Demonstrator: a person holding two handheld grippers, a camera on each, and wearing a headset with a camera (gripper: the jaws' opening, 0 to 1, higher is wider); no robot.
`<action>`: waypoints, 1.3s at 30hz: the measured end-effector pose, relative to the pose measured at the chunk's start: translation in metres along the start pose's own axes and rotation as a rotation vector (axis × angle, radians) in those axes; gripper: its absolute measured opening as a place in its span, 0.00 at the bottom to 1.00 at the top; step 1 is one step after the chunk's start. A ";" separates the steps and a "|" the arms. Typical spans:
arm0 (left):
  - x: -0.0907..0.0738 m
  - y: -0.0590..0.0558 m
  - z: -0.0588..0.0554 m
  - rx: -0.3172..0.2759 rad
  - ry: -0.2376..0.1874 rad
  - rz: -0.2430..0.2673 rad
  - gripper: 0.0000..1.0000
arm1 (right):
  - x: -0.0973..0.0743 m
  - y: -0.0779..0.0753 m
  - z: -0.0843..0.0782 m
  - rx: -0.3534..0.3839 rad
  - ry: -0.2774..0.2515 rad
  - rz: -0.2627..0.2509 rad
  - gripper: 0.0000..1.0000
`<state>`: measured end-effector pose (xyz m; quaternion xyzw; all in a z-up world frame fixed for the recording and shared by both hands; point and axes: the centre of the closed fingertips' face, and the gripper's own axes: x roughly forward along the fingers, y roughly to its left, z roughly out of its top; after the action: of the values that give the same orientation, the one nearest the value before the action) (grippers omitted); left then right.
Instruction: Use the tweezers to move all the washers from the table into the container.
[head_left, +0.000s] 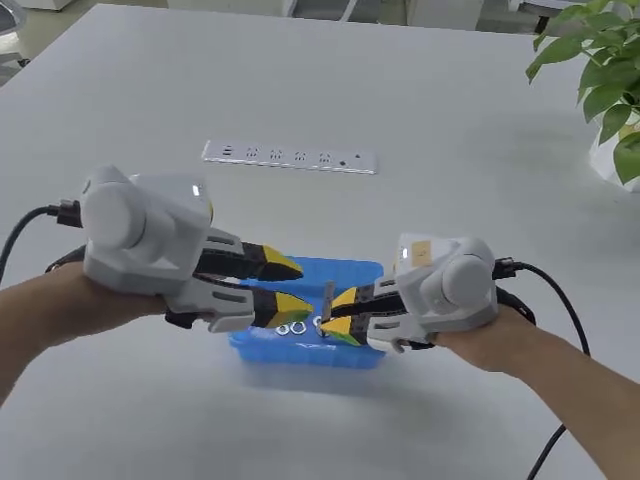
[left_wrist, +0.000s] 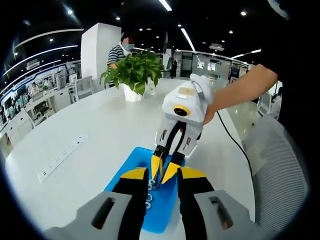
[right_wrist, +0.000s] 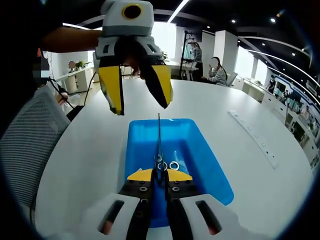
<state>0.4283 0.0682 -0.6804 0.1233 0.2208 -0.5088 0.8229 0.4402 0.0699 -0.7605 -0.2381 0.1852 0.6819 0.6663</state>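
Right gripper (right_wrist: 159, 175) clamps tweezers (right_wrist: 159, 142), which point out over the blue container (right_wrist: 202, 150). Washers (right_wrist: 174, 165) lie inside, beside the jaw tips. Left gripper (right_wrist: 141, 107) opposite, jaws spread.

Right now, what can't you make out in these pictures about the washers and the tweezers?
- Washer count: in the head view the washers in the container look small and lie partly behind the tips of the right gripper.
- Tips of the tweezers: too thin in the right gripper view to tell if they hold a washer.
- The table under the left gripper: hidden in the head view.
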 end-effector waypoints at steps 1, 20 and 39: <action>0.001 0.000 0.000 0.008 0.002 -0.003 0.26 | 0.000 0.000 0.000 -0.001 0.001 0.001 0.08; 0.024 0.004 0.006 0.107 0.027 -0.067 0.08 | 0.001 -0.001 0.000 -0.024 0.011 0.010 0.08; 0.027 0.000 0.005 0.169 0.057 -0.107 0.05 | 0.000 0.001 -0.002 -0.017 0.017 0.001 0.11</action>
<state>0.4396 0.0452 -0.6895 0.1949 0.2068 -0.5649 0.7747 0.4398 0.0685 -0.7624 -0.2493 0.1853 0.6818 0.6623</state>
